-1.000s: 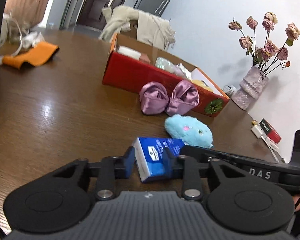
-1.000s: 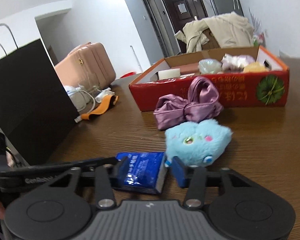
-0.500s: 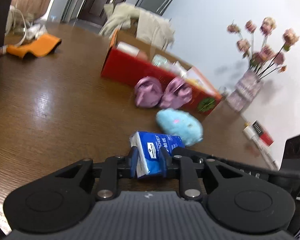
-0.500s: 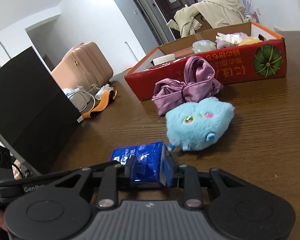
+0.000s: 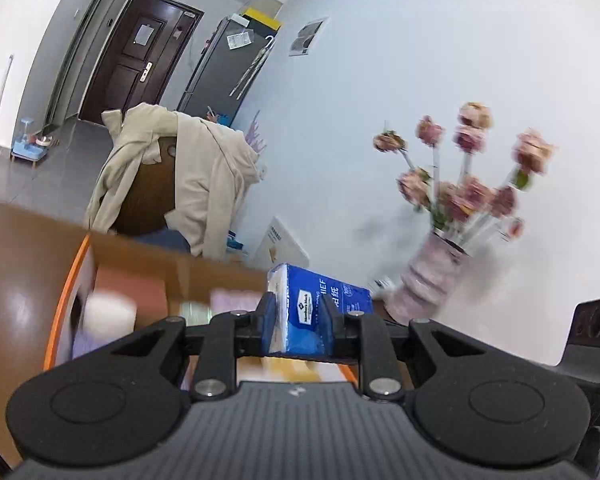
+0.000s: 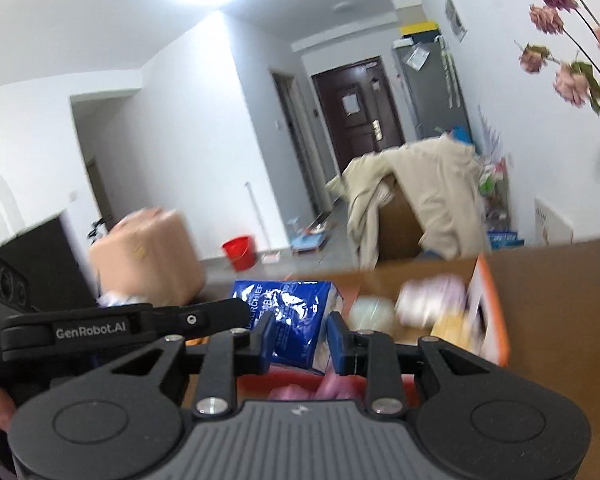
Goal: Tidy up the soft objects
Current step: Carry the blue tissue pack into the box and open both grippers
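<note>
Our left gripper (image 5: 299, 312) pinches one end of the blue plastic-wrapped tissue pack (image 5: 314, 314), its blue pads pressed into both sides; our right gripper (image 6: 299, 336) clamps the other end of the same pack (image 6: 290, 322), with the wrapper creased between its pads. Both sets of jaws have just been closing on it. A second ago the pack lay on the brown wooden table (image 6: 556, 292) in front of a blue plush toy and a purple satin bow; now we hold it in the air above the open red-and-orange cardboard box (image 5: 66, 300), and plush and bow have dropped out of sight in the left view.

The left view alone shows the pale pink vase (image 5: 432, 280) of dried roses to the right of the pack, blurred. The right view alone shows a pink suitcase (image 6: 148, 260), a red bucket (image 6: 240, 252) on the floor, and pink fabric (image 6: 320, 390) just under the pack. Both views take in the beige coat (image 5: 204, 176) draped over a chair beyond the box, and soft pale items blurred inside the box.
</note>
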Available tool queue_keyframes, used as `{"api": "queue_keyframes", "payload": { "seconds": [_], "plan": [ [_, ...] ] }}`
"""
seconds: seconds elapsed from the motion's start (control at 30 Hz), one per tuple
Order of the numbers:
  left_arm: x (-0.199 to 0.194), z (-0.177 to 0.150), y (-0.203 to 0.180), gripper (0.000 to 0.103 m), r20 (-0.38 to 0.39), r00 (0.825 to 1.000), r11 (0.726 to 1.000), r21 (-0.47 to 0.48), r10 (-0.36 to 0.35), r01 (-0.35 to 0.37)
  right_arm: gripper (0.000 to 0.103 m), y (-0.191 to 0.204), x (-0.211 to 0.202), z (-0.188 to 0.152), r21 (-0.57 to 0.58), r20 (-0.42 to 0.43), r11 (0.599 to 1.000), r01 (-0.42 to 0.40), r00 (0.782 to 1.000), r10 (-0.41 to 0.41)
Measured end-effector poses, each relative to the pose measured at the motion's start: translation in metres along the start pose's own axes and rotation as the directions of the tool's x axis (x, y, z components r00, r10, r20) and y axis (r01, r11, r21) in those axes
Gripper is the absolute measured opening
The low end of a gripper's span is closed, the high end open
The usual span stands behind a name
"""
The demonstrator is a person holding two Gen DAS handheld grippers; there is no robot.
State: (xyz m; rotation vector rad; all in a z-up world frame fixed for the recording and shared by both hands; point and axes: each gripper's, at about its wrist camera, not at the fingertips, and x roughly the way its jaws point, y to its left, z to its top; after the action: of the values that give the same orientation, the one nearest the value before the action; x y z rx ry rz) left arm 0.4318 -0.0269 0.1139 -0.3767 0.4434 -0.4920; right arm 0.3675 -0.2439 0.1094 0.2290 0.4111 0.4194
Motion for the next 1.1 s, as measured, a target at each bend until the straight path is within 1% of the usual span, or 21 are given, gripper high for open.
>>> {"api": "queue_keyframes", "payload": {
  "seconds": [0.07,0.1,0.17,0.2,0.27,0.33,0.37,0.4,0.43,0.47,0.5,0.53,0.57,0.73,0.77,0.8,0.87,0.9,0.97,1.03,1.1],
  "plan": [
    [0.046,0.023,0.016,0.023,-0.037,0.999,0.999,-0.031,0.009,-0.011,0.027,-0.020,0.033,0.030,0.000,-0.014,1.000,0.011,1.000,-0.011],
    [0.064,0.029,0.026,0.023,-0.055,0.998,0.998,-0.066,0.019,-0.023,0.027,-0.032,0.053,0.044,0.016,-0.024,1.000,0.019,1.000,-0.018],
    [0.104,0.035,0.050,0.023,-0.095,0.995,0.991,-0.126,0.039,-0.051,0.027,-0.052,0.096,0.062,0.011,-0.077,0.999,0.031,0.997,-0.030],
    [0.120,0.035,0.062,0.023,-0.122,0.991,0.987,-0.148,0.048,-0.066,0.027,-0.063,0.118,0.068,0.034,-0.103,0.999,0.040,0.994,-0.036],
    [0.155,0.028,0.088,0.023,-0.184,0.980,0.977,-0.187,0.071,-0.106,0.027,-0.079,0.159,0.071,0.027,-0.169,0.998,0.061,0.984,-0.056],
    [0.178,0.017,0.107,0.023,-0.233,0.967,0.971,-0.188,0.104,-0.149,0.027,-0.095,0.202,0.066,0.010,-0.242,0.996,0.088,0.967,-0.083],
    [0.189,0.012,0.113,0.023,-0.254,0.958,0.969,-0.173,0.130,-0.177,0.027,-0.099,0.221,0.061,0.001,-0.276,0.995,0.096,0.957,-0.092],
    [0.193,0.007,0.118,0.022,-0.271,0.950,0.967,-0.159,0.153,-0.200,0.027,-0.104,0.237,0.055,0.003,-0.303,0.995,0.103,0.948,-0.097],
    [0.198,0.005,0.122,0.022,-0.299,0.938,0.961,-0.155,0.178,-0.231,0.027,-0.110,0.253,0.049,0.000,-0.335,0.994,0.106,0.937,-0.100],
    [0.205,0.005,0.126,0.022,-0.342,0.917,0.954,-0.139,0.205,-0.265,0.027,-0.113,0.266,0.042,-0.001,-0.363,0.995,0.104,0.927,-0.097],
    [0.211,0.005,0.129,0.022,-0.374,0.900,0.951,-0.121,0.222,-0.284,0.026,-0.116,0.276,0.037,0.013,-0.381,0.995,0.104,0.920,-0.091],
    [0.214,0.004,0.131,0.023,-0.384,0.895,0.951,-0.111,0.227,-0.289,0.023,-0.121,0.287,0.034,0.036,-0.413,0.994,0.106,0.907,-0.082],
    [0.217,0.004,0.131,0.023,-0.390,0.890,0.951,-0.097,0.234,-0.292,0.022,-0.125,0.291,0.028,0.061,-0.446,0.992,0.109,0.892,-0.070],
    [0.217,0.004,0.122,0.025,-0.399,0.873,0.945,-0.042,0.281,-0.324,0.023,-0.138,0.299,0.020,0.168,-0.480,0.978,0.125,0.877,-0.030],
    [0.212,0.007,0.121,0.029,-0.394,0.877,0.948,-0.046,0.274,-0.316,0.023,-0.140,0.297,0.019,0.181,-0.478,0.976,0.121,0.878,-0.020],
    [0.205,0.010,0.118,0.036,-0.375,0.890,0.952,-0.055,0.261,-0.302,0.024,-0.142,0.297,0.018,0.198,-0.477,0.973,0.120,0.879,-0.011],
    [0.188,0.019,0.106,0.043,-0.327,0.912,0.960,-0.046,0.247,-0.277,0.029,-0.144,0.295,0.017,0.217,-0.475,0.969,0.118,0.880,-0.001],
    [0.181,0.025,0.098,0.043,-0.310,0.918,0.963,-0.026,0.246,-0.267,0.031,-0.141,0.292,0.019,0.207,-0.470,0.971,0.116,0.883,-0.005],
    [0.159,0.037,0.084,0.043,-0.270,0.931,0.967,0.011,0.247,-0.253,0.042,-0.136,0.286,0.024,0.194,-0.438,0.976,0.099,0.899,-0.005],
    [0.138,0.049,0.073,0.043,-0.240,0.937,0.967,0.032,0.254,-0.254,0.043,-0.129,0.272,0.034,0.198,-0.405,0.976,0.088,0.914,0.000],
    [0.111,0.061,0.064,0.046,-0.203,0.943,0.964,0.056,0.265,-0.259,0.043,-0.120,0.254,0.049,0.174,-0.375,0.980,0.092,0.927,-0.020]
  ]
}}
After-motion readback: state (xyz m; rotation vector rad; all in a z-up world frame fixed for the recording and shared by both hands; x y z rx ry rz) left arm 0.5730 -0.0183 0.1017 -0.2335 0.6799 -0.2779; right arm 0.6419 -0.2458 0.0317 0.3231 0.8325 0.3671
